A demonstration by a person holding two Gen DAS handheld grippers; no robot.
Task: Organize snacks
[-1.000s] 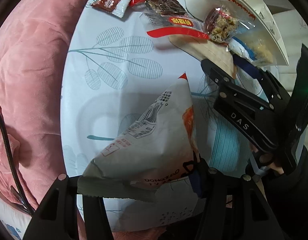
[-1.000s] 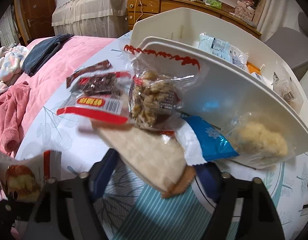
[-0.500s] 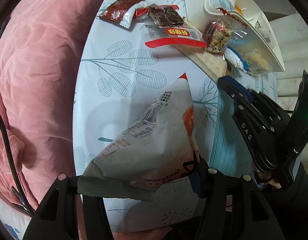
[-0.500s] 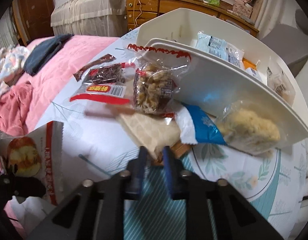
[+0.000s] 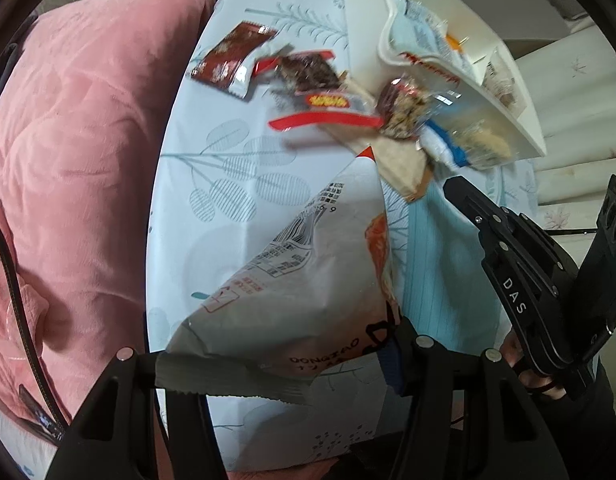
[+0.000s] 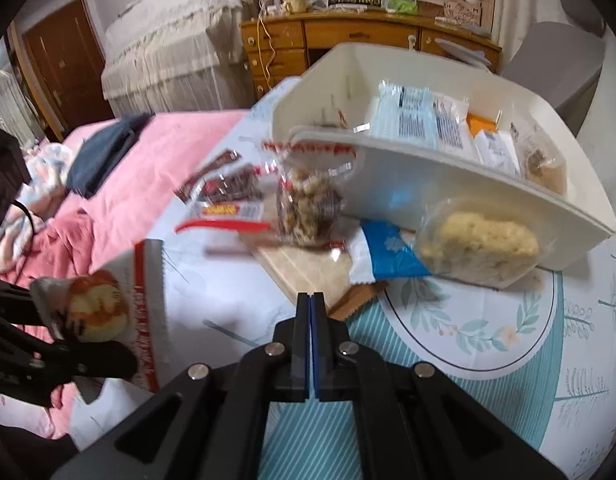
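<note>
Left hand-held gripper (image 5: 275, 364) grasps a grey-white crinkled snack bag with a red top edge and a printed food picture (image 5: 308, 280), pads clamped on its lower seam; bag hangs clear above the table (image 5: 211, 216) with its white-and-teal leaf-print cloth. Same bag shows at the left edge of the right wrist view (image 6: 107, 304).

Right hand-held gripper (image 6: 311, 320) is clenched, blue pads pressed together, nothing between them. It sits just short of a flat beige cardboard-like packet (image 6: 308, 272) lying on the table.

Loose snacks on the table beside the white plastic bin (image 6: 448, 192):
- clear pouch of brown nut-like pieces (image 6: 308, 208), leaning against the bin wall
- blue-and-white wrapper (image 6: 384, 252), resting on the beige packet
- clear bag with a pale yellow block (image 6: 480, 244), touching the bin's near wall
- clear packet with red band and dark contents (image 6: 227, 204)
- dark red foil wrapper (image 5: 231, 60), farthest from the bin

Bin holds several pale-blue and white wrapped packets (image 6: 420, 120), plus something orange, too small to identify.

Pink quilted bed cover (image 5: 75, 160) borders the table's far-left side.
</note>
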